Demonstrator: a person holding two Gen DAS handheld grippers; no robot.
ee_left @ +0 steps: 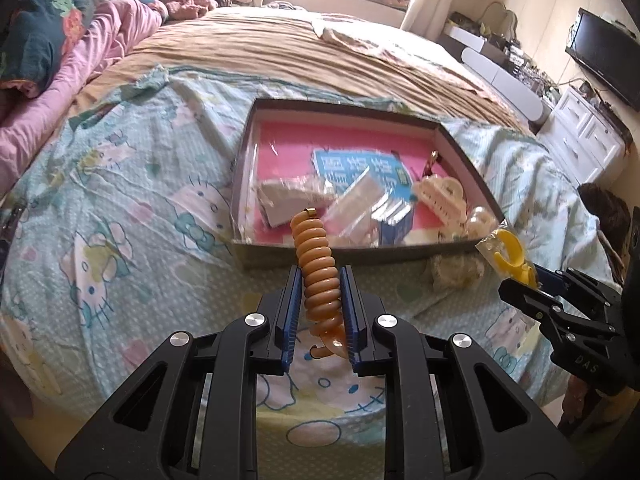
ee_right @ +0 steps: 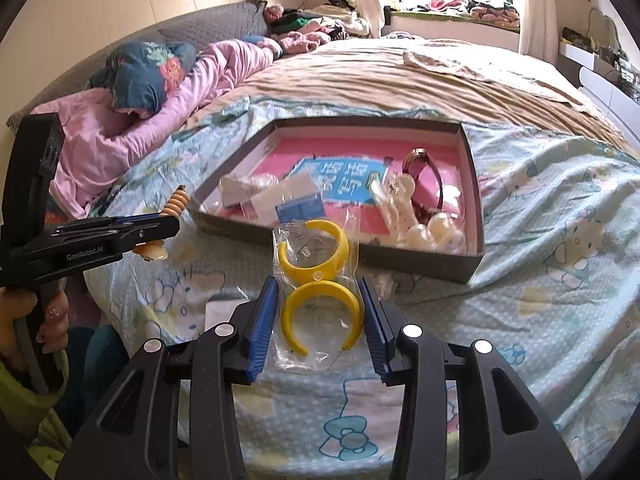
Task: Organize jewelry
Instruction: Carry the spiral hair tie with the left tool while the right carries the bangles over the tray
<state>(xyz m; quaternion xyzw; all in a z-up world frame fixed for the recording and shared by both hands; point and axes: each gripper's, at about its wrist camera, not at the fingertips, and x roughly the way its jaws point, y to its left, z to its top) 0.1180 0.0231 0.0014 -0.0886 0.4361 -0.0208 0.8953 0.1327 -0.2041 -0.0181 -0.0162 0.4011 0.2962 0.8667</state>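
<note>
The box (ee_left: 474, 170), a shallow dark tray with a pink floor, sits at the centre of both views on the patterned sheet (ee_left: 120, 200) of the bed, and already holds several bagged pieces, a cream claw clip (ee_left: 438, 194) at its right side and some pale round pieces in its lower right corner. Two more items are held off the sheet just short of the near wall, so the step in hand looks like carrying both pickups to the box.

The right gripper (ee_right: 320, 312), at the bottom centre of its own view, is part closed with its blue pads pressing the sides of a clear bag (ee_right: 312, 288) holding two yellow open bangles. The left gripper (ee_left: 320, 312) is closed down tight on an orange coil band (ee_left: 316, 264), which stands up between the jaws with a small metal clasp at its top.

Next, I judge, each gripper needs to pass forward over the near wall and open above a bare patch of pink floor; the left side of the box is less crowded.

Both tools tilt downward toward the box. In the right view a hand (ee_right: 48, 320) grips the left tool's handle at the left edge.
</note>
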